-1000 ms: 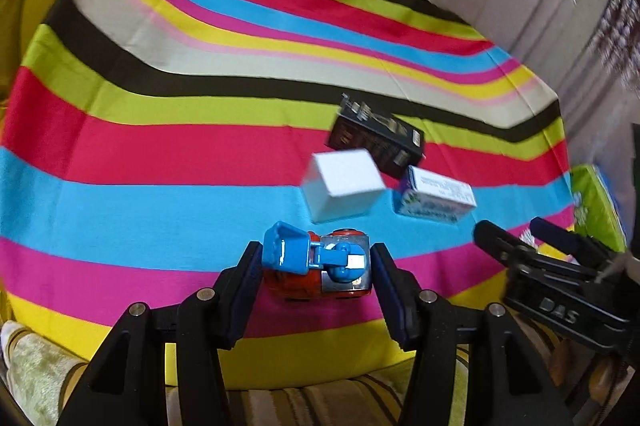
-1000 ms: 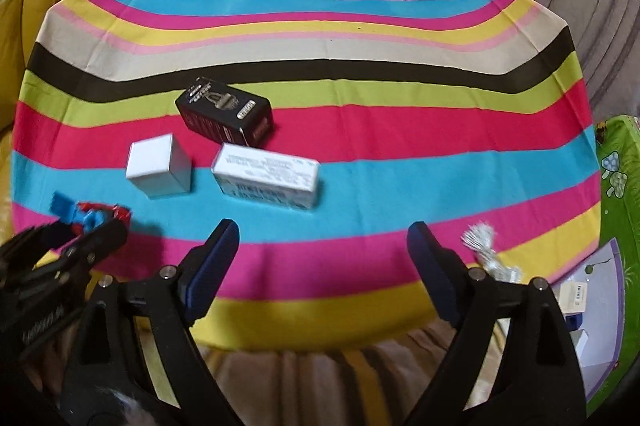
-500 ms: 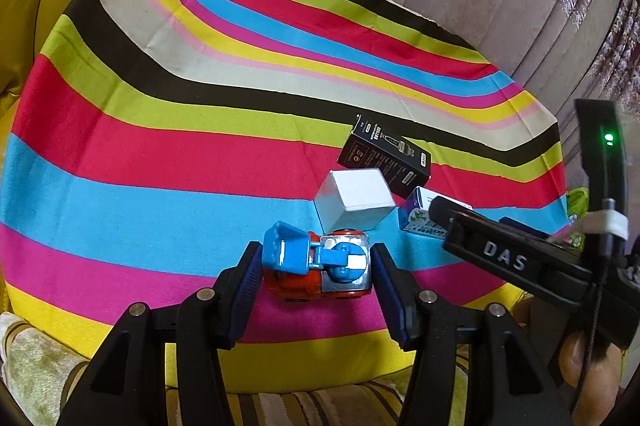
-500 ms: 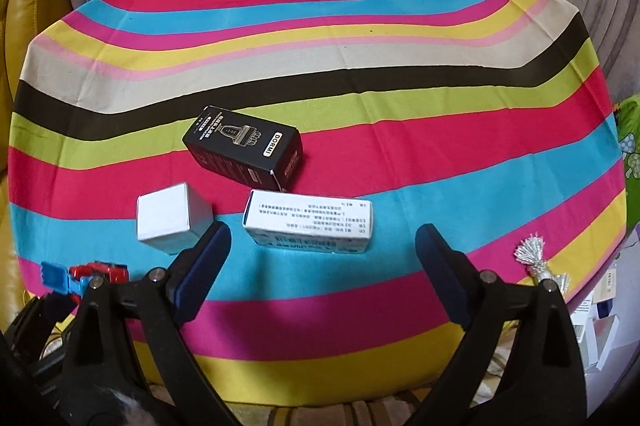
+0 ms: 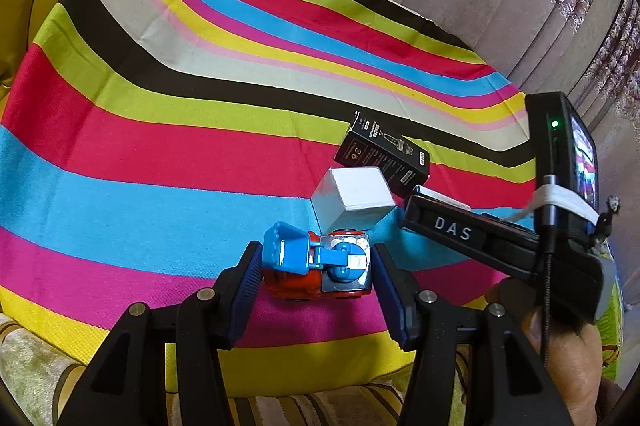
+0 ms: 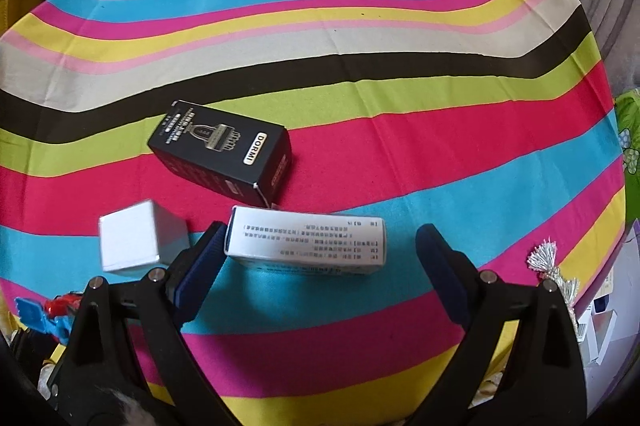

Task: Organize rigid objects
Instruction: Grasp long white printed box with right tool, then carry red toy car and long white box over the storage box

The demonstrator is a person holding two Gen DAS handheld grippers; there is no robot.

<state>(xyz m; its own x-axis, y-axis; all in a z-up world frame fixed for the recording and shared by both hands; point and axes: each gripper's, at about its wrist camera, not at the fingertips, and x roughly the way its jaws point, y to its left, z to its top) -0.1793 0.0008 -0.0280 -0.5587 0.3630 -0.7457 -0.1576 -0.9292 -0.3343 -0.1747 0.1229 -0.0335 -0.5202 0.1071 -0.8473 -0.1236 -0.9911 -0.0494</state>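
Right tool (image 6: 320,266) nearer white carton (image 6: 306,240).

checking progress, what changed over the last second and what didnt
The right gripper advanced, open, until its fingers straddle the long white box, not yet closed. The left gripper kept the toy truck between its fingers. The black box and white cube stayed put.

Striped cloth (image 6: 400,153) carries black box (image 6: 220,149), white cube (image 6: 132,242) (small), printed carton (image 6: 308,242).
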